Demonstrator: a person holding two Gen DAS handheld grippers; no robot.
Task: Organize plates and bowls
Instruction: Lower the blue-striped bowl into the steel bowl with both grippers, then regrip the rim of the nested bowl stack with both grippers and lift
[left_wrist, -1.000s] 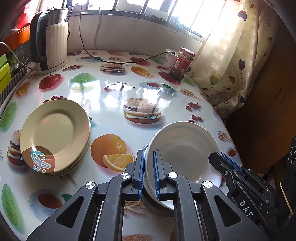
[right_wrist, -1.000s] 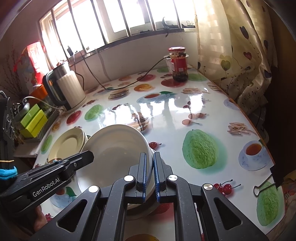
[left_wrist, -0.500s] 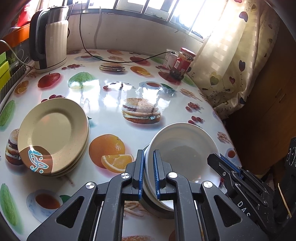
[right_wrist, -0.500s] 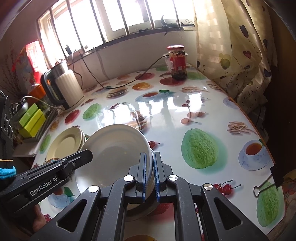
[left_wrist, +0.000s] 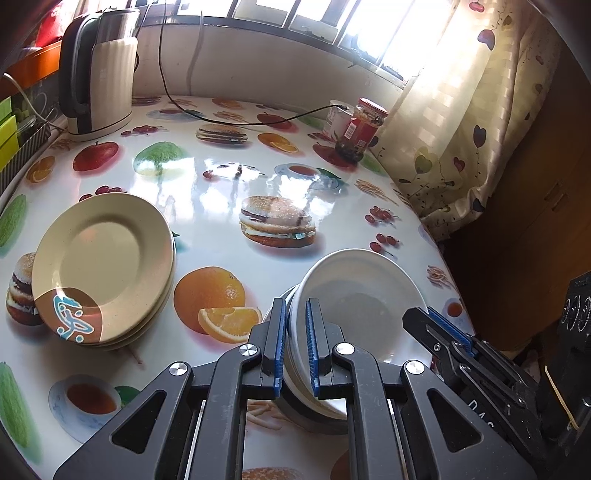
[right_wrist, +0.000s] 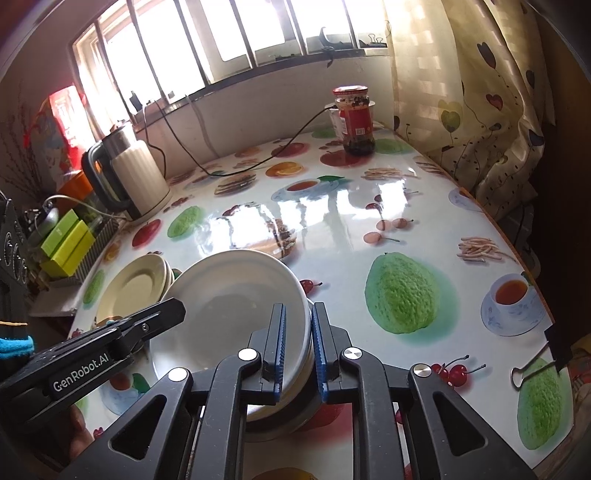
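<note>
A white bowl (left_wrist: 362, 295) (right_wrist: 229, 306) sits tilted in a stack on top of a grey bowl (left_wrist: 306, 421) (right_wrist: 280, 421) at the table's near edge. My left gripper (left_wrist: 295, 306) is shut on the white bowl's left rim. My right gripper (right_wrist: 298, 310) straddles the opposite rim; its jaws are opening and its pads stand slightly off the rim. Each gripper shows in the other's view: the left gripper (right_wrist: 162, 314) and the right gripper (left_wrist: 424, 317). A stack of beige plates (left_wrist: 103, 266) (right_wrist: 133, 284) lies to the left of the bowls.
A white kettle (left_wrist: 99, 70) stands at the back left, and its black cable (left_wrist: 229, 120) crosses the table's far side. A red-lidded jar (left_wrist: 364, 129) stands at the back right by the curtain (left_wrist: 461, 122). Yellow-green boxes (right_wrist: 62, 240) line the left edge.
The right gripper's jaws have spread apart a little around the bowl's rim. The left gripper keeps the same grip, and the bowl stays where it was.
</note>
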